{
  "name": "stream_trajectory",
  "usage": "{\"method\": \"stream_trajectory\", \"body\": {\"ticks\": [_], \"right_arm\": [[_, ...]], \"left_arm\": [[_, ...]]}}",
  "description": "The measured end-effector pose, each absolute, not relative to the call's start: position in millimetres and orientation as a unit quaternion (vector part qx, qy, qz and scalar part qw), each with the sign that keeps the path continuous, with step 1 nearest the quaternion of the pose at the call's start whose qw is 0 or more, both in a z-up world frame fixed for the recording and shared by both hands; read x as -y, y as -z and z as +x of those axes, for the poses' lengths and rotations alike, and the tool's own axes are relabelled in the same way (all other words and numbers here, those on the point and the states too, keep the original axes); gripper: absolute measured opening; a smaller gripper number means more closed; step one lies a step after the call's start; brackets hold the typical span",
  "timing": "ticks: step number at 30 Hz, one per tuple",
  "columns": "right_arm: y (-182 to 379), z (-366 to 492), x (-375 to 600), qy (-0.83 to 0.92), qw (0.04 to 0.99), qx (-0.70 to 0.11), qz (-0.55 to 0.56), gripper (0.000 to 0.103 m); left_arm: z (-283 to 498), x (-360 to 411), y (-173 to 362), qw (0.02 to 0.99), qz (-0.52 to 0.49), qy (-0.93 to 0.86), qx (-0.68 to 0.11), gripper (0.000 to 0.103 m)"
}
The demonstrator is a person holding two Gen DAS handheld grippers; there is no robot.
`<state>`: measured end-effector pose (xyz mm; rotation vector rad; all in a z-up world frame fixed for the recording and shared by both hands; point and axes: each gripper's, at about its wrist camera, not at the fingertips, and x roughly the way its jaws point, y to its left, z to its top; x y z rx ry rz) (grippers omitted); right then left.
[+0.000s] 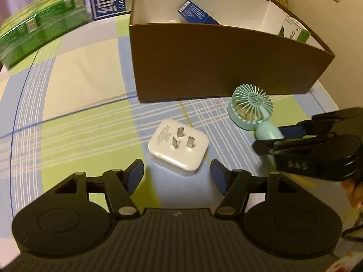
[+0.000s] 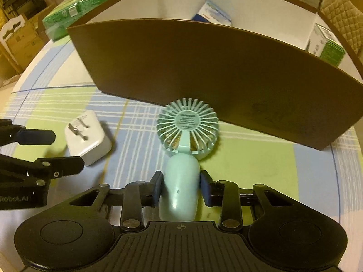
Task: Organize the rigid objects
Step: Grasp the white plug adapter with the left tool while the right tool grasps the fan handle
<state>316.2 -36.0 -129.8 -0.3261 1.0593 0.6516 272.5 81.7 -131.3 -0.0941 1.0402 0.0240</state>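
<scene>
In the left wrist view, the left gripper [image 1: 177, 176] filled the bottom of the frame with its fingers [image 1: 135, 175] spread wide and holding nothing. The white plug adapter [image 1: 178, 150] lay on the checked surface [image 1: 74, 104] just ahead of the gap between them, prongs up, touching neither finger. At the right edge the right gripper [image 1: 270, 139] came in sideways, closed around the handle of the mint-green handheld fan [image 1: 250, 107], whose round head lay right of center, close to the front wall of the brown cardboard box [image 1: 222, 68]. The box took up the upper middle; its white interior was split by a divider, with a blue carton [image 1: 197, 13] in the left compartment and a green and white carton [image 1: 295, 32] in the right one. A green shrink-wrapped pack [image 1: 40, 34] sat in the upper left.

In the right wrist view, the right gripper [image 2: 180, 188] sat low in the frame, its fingers [image 2: 156, 188] pressed on both sides of the fan [image 2: 187, 127] handle. The fan's head rested at center, just before the box [image 2: 204, 68]. The adapter [image 2: 87, 138] lay at mid-left, and the left gripper [image 2: 61, 147] reached in from the left edge, fingers apart above and below the adapter's near side. Whether they touched it I could not tell.
</scene>
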Motion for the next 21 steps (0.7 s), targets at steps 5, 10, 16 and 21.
{"method": "stream_trajectory", "body": {"ticks": [5, 10, 16, 21], "right_arm": [[129, 318, 44, -0.300, 0.804, -0.491, -0.146, 0.030], [129, 317, 45, -0.300, 0.806, -0.489, -0.147, 0.030], [131, 315, 43, -0.299, 0.809, -0.483, -0.151, 0.030], [131, 310, 43, -0.303, 0.811, -0.473, -0.163, 0.030]], "left_arm": [[281, -84, 137, 0.874, -0.020, 0.015, -0.486, 0.062], [292, -84, 146, 0.874, -0.006, 0.039, -0.485, 0.059], [299, -84, 151, 0.875, -0.003, 0.047, -0.482, 0.058], [295, -80, 151, 0.876, -0.007, 0.038, -0.481, 0.057]]}}
